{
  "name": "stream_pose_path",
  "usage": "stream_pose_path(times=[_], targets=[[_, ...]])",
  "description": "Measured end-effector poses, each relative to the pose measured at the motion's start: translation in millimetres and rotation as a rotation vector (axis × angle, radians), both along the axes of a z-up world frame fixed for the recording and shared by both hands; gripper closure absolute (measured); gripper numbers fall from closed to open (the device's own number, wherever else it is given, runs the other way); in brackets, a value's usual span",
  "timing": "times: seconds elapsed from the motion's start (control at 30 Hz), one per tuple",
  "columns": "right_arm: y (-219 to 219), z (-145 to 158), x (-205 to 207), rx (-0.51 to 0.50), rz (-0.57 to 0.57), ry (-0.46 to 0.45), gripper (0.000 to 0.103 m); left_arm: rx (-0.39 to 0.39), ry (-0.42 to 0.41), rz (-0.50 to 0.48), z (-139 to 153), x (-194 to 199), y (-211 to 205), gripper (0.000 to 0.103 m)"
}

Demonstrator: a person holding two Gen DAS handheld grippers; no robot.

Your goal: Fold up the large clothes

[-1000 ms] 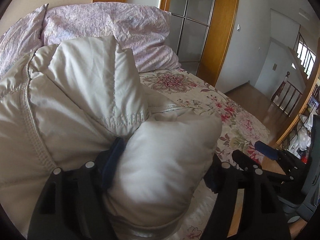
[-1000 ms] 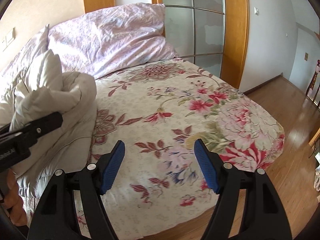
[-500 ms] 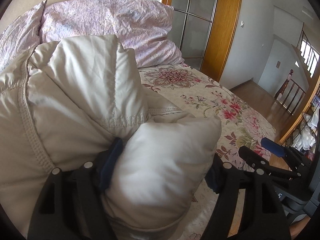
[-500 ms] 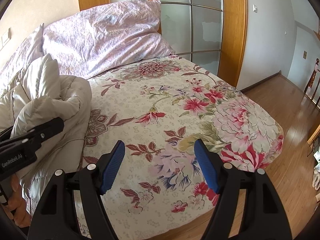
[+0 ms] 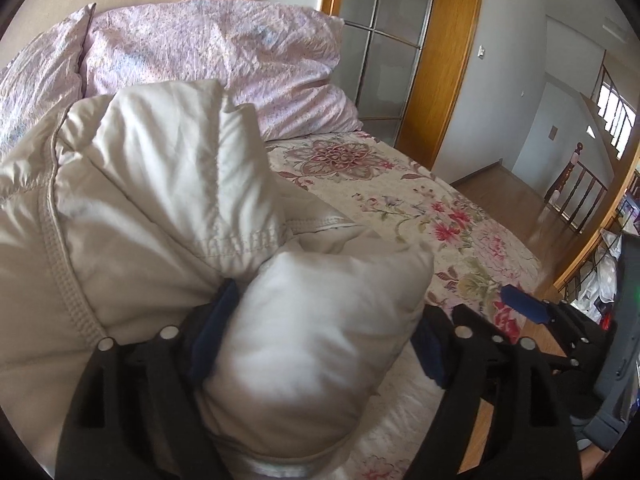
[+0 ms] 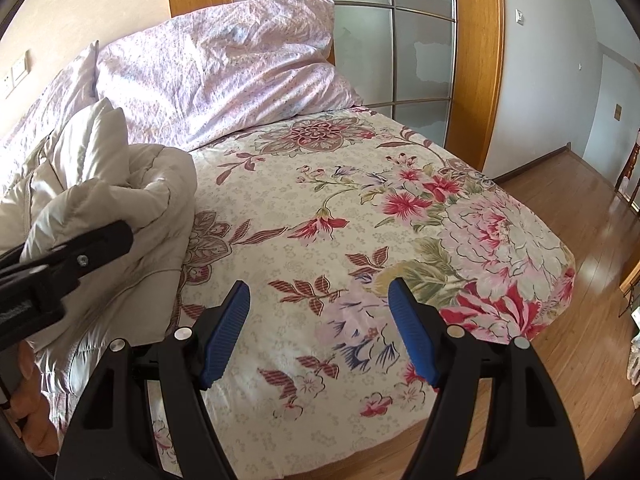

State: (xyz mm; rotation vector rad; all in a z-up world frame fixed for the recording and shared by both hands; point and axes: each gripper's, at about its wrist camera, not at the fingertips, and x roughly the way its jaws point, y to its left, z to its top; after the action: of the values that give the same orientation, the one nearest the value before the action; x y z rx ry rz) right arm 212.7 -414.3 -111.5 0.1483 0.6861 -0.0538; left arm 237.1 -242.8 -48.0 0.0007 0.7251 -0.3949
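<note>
A cream puffy jacket (image 5: 160,208) is bunched up and fills the left wrist view. My left gripper (image 5: 320,336) is shut on a thick fold of it, the padding bulging between the blue pads. In the right wrist view the jacket (image 6: 120,184) hangs at the left over the bed, with the left gripper's black finger (image 6: 80,248) against it. My right gripper (image 6: 320,320) is open and empty above the floral bedspread (image 6: 360,220). It also shows at the lower right of the left wrist view (image 5: 532,312).
Two pink pillows (image 6: 224,68) lean at the head of the bed. A wooden-framed glass door (image 6: 472,60) stands behind. The bed's foot edge drops to wooden floor (image 6: 580,208) on the right. A stair railing (image 5: 580,188) is far right.
Both grippers have shifted slightly forward over the bed. The left gripper still holds the jacket fold and the right stays open.
</note>
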Motion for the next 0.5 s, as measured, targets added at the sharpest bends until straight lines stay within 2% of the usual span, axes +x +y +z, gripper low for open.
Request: stream_pose_path(times=[0.13,0.3,0.4,0.47,0.5], targets=[[-3,4,-8,0.003,-0.017,-0.009,0.03,-0.02,-0.045,-0.047,19,-25,-7,0.01],[-4,17,-18,0.003,-0.024,-0.037,0.03,-0.059,-0.091,-0.072,53,-53,5,0.009],[1,29,-23,0.005,-0.002,-0.067,0.025,-0.065,-0.14,-0.035,73,-69,28,0.009],[8,40,-26,0.005,0.027,-0.091,0.015,-0.055,-0.17,0.007,83,-76,49,0.007],[14,48,-28,0.001,0.051,-0.108,0.015,-0.046,-0.179,0.043,86,-77,63,0.007]])
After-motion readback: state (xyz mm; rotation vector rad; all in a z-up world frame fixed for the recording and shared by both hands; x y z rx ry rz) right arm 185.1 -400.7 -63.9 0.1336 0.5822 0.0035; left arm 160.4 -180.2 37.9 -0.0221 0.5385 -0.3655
